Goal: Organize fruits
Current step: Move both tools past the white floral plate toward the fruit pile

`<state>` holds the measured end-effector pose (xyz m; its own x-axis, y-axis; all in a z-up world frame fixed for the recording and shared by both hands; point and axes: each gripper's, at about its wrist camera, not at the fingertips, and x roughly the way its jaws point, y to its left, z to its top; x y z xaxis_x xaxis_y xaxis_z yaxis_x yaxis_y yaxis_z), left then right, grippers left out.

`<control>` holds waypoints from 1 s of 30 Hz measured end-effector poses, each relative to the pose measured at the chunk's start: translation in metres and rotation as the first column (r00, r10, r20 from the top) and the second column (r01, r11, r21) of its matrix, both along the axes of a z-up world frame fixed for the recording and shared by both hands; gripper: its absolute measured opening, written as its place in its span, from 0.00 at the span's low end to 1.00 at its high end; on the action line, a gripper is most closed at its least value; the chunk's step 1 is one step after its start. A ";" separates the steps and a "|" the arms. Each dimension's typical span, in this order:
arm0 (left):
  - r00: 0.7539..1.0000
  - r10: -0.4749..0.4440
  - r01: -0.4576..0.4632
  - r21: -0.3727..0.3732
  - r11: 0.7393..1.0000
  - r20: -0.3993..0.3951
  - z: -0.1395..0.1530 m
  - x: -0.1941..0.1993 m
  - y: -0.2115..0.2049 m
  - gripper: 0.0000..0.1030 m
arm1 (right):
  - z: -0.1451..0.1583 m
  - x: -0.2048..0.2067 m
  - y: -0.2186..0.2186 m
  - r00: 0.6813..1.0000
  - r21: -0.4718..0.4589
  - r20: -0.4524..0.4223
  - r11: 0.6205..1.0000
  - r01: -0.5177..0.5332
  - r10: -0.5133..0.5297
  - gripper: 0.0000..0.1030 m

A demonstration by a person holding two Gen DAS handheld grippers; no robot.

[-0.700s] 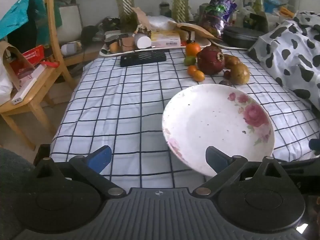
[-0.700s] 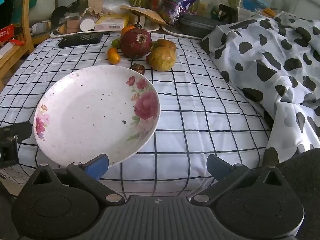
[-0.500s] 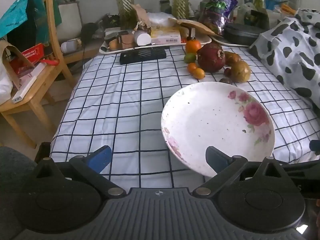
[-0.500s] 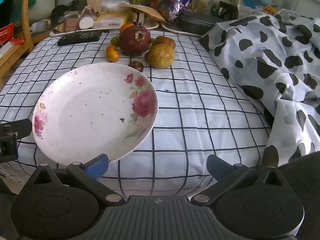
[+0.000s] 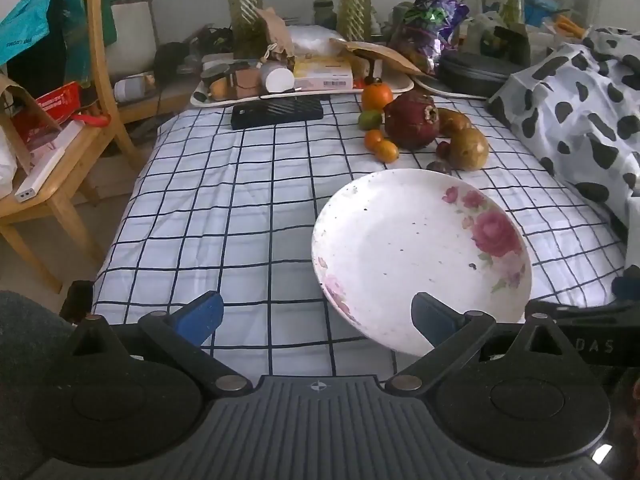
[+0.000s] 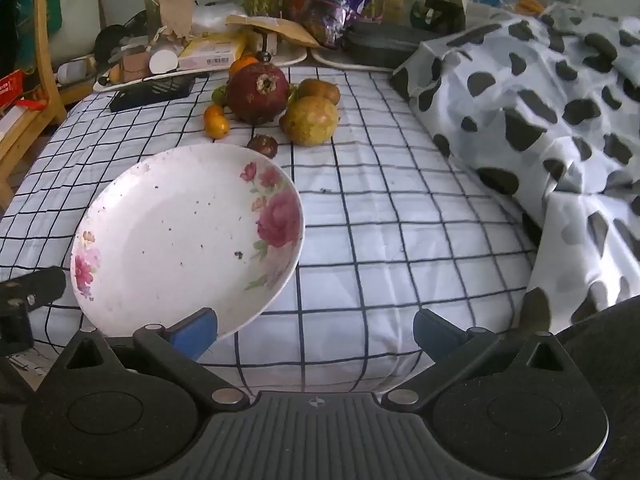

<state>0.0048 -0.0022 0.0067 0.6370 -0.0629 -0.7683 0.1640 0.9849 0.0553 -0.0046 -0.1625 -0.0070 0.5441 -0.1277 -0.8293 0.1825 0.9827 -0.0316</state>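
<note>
Left tongs [image 5: 318,314] apart, blue pads wide, nothing between them; they sit at the near edge of the checked sheet [image 5: 224,200]. Right tongs [image 6: 316,326] also apart and holding nothing, with the left blue pad just in front of the near rim of the plate.

White plate [image 6: 188,240] with pink rose print and dark specks sits near-centre, tilted, no fruit on it. Whether it rests flat on the sheet or is propped, cannot tell.

Fruit cluster on the far side of the plate, all on the sheet:
- big dark red pomegranate [image 6: 258,92] in the middle
- yellow-green round fruit [image 6: 312,120] just right of it, touching or nearly
- brownish fruit [image 6: 320,88] behind that
- two small orange citrus [image 5: 382,145] left-near of the pomegranate
- small green fruit [image 5: 370,119] and a larger orange [image 5: 377,95] further back
- small dark purple fruit [image 6: 263,145] closest to the plate's far rim

Black flat device [image 5: 277,113] far-left of the fruit. Cluttered tray [image 5: 296,80] with boxes behind it. Cow-print blanket [image 6: 540,100] on the right. Wooden chair [image 5: 60,140] far left, off the sheet.
</note>
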 end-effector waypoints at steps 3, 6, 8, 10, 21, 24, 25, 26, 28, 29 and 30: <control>1.000 -0.003 0.003 -0.012 1.000 0.004 0.002 -0.001 0.001 0.99 | 0.009 -0.004 0.009 1.000 -0.040 0.019 0.999 -0.023 0.024 1.00; 1.000 -0.006 0.006 -0.013 1.000 0.003 0.001 -0.003 0.001 0.99 | 0.012 -0.009 0.016 0.998 -0.060 0.035 0.997 -0.043 0.045 1.00; 1.000 -0.015 0.015 -0.005 1.000 0.000 0.001 -0.001 -0.002 0.99 | 0.017 -0.003 0.005 0.998 -0.038 0.042 0.998 -0.041 0.043 1.00; 1.000 -0.028 0.028 -0.011 1.000 -0.004 0.001 0.001 -0.003 0.99 | 0.015 -0.001 0.002 0.998 -0.018 0.059 0.999 -0.031 0.032 1.00; 0.998 -0.064 0.066 -0.059 0.996 0.026 0.009 0.004 -0.002 0.99 | 0.010 0.019 -0.015 0.999 0.022 0.044 0.999 -0.027 0.026 1.00; 0.996 -0.071 0.073 -0.047 0.996 0.047 0.013 0.002 -0.004 0.99 | 0.008 0.024 -0.022 0.999 0.044 0.039 0.999 -0.002 0.000 1.00; 0.996 -0.071 0.073 -0.047 0.996 0.046 0.013 0.002 -0.004 0.99 | 0.008 0.025 -0.024 0.999 0.043 0.036 0.999 0.006 -0.007 1.00; 0.997 -0.071 0.073 -0.048 0.996 0.044 0.013 0.002 -0.005 0.99 | 0.007 0.025 -0.025 0.999 0.042 0.036 0.999 0.015 -0.016 1.00; 0.996 -0.071 0.073 -0.046 0.996 0.046 0.014 0.005 -0.008 0.99 | 0.007 0.025 -0.027 0.999 0.047 0.035 0.999 0.027 -0.029 1.00; 0.996 -0.074 0.076 -0.044 0.996 0.053 0.016 0.006 -0.010 0.99 | 0.006 0.025 -0.030 0.999 0.056 0.035 0.998 0.028 -0.030 1.00; 0.995 -0.077 0.080 -0.041 0.996 0.058 0.017 0.006 -0.011 0.98 | 0.006 0.024 -0.031 0.999 0.061 0.036 0.998 0.028 -0.030 1.00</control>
